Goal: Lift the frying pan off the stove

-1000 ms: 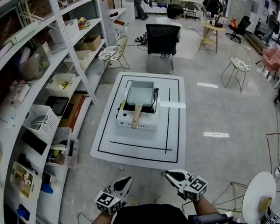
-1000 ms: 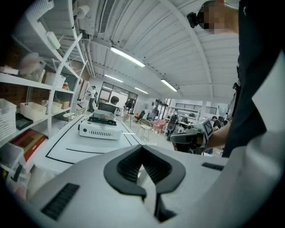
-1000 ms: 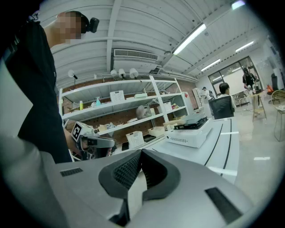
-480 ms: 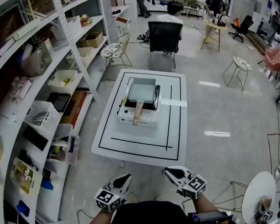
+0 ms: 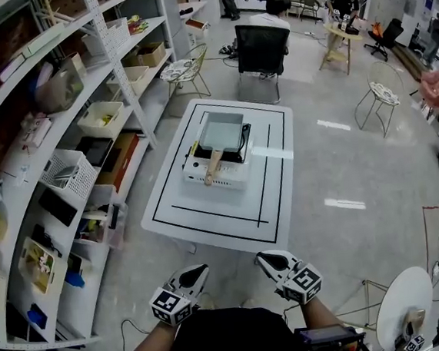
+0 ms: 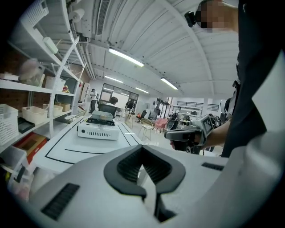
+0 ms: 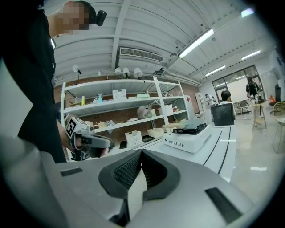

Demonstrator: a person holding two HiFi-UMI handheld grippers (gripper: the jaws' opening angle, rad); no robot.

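On the shelving (image 5: 47, 149) along the left, a white bin (image 5: 100, 119) is holding small yellowish items. A wire basket (image 5: 70, 174) nearer the person is holding a flat grey thing, and I cannot tell what either load is. The left gripper (image 5: 198, 271) is hovering close to the person's body, well short of the counter's near edge. Its fingers (image 6: 129, 167) are lying together with nothing between them. The white counter (image 5: 208, 218) is carrying the stove (image 5: 220, 180) toward its far edge, inside the black outline. The frying pan (image 5: 221, 130), rectangular and pale, is sitting on the stove's far part. It is looking empty, and its wooden handle (image 5: 213, 166) is pointing toward the near edge. The right gripper (image 5: 261, 258) is hovering beside the left one, also well apart from the counter. Its fingers (image 7: 122, 171) are likewise resting closed on nothing.
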